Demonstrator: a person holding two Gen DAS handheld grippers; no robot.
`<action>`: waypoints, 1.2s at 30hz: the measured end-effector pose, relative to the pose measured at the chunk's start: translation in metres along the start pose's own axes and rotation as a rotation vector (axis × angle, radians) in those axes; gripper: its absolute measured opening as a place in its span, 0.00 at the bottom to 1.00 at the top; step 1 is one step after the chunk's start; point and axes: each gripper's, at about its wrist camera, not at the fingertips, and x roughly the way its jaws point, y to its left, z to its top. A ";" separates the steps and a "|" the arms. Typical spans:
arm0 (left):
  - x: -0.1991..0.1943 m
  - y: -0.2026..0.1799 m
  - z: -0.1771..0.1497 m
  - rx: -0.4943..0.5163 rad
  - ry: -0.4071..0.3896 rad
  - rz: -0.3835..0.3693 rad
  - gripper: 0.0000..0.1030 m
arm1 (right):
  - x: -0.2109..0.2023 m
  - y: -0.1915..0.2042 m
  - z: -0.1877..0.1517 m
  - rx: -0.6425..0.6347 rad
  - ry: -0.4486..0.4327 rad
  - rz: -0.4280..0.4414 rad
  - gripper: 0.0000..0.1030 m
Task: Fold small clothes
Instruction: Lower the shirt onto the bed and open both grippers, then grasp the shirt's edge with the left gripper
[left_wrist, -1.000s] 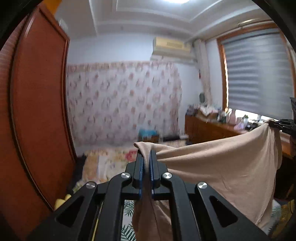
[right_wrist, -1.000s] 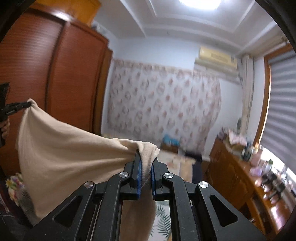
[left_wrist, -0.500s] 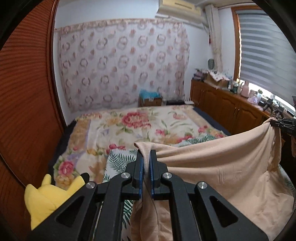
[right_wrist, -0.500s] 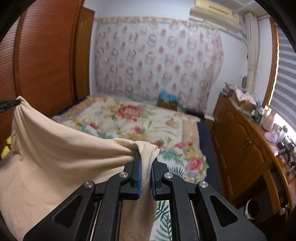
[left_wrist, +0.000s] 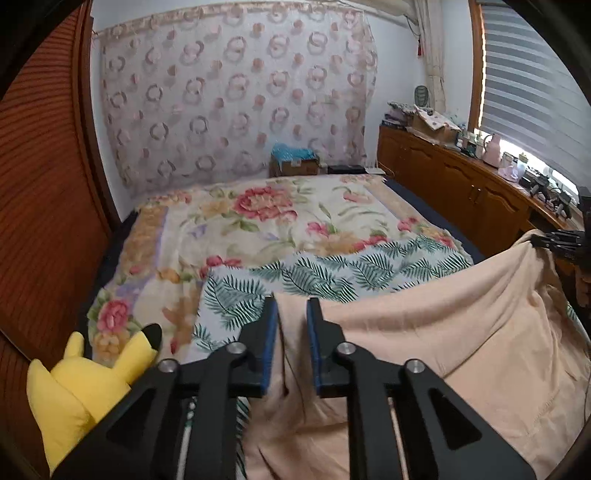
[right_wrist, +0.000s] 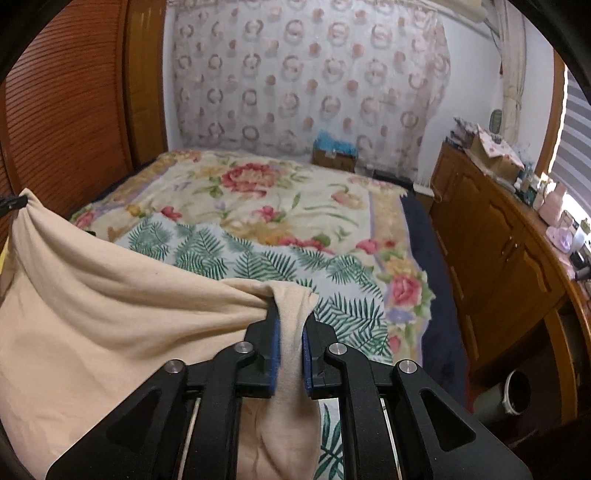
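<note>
Floral bed (left_wrist: 258, 229), left fingers (left_wrist: 291, 332) just parted around beige garment (left_wrist: 443, 332), right fingers (right_wrist: 291, 332) pinching its corner

The soft garment (left_wrist: 424, 332) is plain peach-beige. Each black claw (left_wrist: 291, 332) carries blue pads (left_wrist: 271, 332). The bed's blanket (left_wrist: 258, 225) is cream with red and pink flowers and yellow-orange borders; over it lies a pale sheet (left_wrist: 332, 269) printed with green fern leaves. At lower left of the left view sits a yellow plush toy (left_wrist: 81, 384) with black ear tips. The back-wall curtain (left_wrist: 236, 96) is whitish with pink-brown rings. The wardrobe (right_wrist: 62, 110) and low cabinets (right_wrist: 498, 236) are reddish-brown wood.
</note>
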 end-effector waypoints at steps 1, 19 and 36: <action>-0.003 -0.002 -0.005 -0.002 0.015 -0.008 0.24 | 0.003 0.000 -0.002 0.003 0.007 -0.001 0.12; -0.023 -0.018 -0.087 -0.012 0.204 -0.048 0.42 | -0.058 0.018 -0.083 0.120 0.116 0.053 0.43; -0.013 -0.023 -0.098 0.028 0.210 -0.020 0.47 | -0.054 0.023 -0.118 0.211 0.178 0.061 0.43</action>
